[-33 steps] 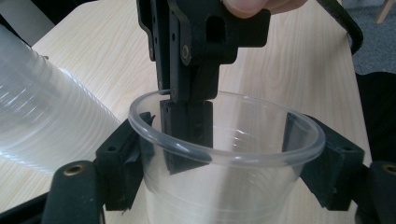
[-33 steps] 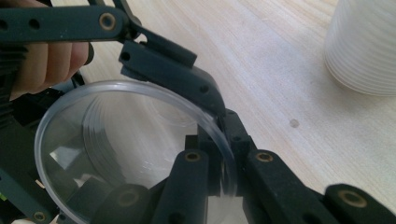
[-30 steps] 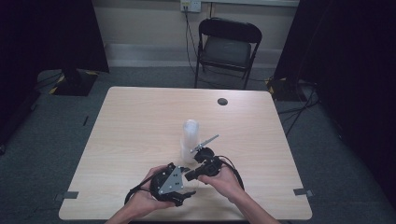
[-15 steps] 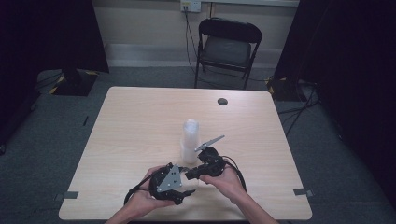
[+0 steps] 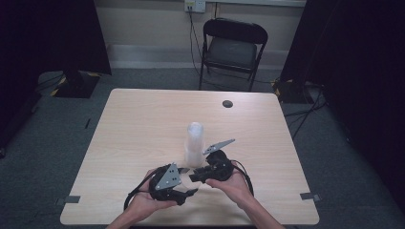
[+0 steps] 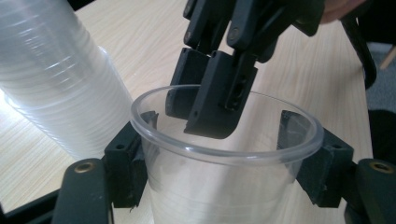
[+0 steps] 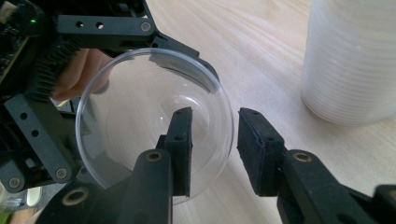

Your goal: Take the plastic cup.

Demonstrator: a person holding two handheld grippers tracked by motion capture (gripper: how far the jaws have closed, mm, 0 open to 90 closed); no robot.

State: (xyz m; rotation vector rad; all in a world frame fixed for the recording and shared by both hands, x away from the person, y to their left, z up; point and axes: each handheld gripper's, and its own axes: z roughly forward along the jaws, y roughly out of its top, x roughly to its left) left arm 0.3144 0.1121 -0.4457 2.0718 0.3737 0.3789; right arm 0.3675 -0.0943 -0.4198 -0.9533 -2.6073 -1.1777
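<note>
Lower centre of the high view: left gripper (image 6: 219, 154) clamped on clear cup (image 6: 224, 186); right gripper (image 7: 215, 149) jaws just opening, straddling its rim without pressing; cup stack (image 5: 194, 143) beside.

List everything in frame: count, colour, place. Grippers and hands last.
single cup: 1, clear plastic, held between the left gripper's jaws
cup stack: 1, clear plastic, upright mid-table, beside the grippers
table: 1, light wood, centre
round dark spot: 1, on the far part of the table
folding chair: 1, black, beyond the table by the wall
wall outlet: 1, pale, above the chair
left gripper: 1, black, pads on the cup's outer wall
right gripper: 1, black, jaws just been opening, astride the cup's rim, one inside
hands: 2, near table edge
</note>
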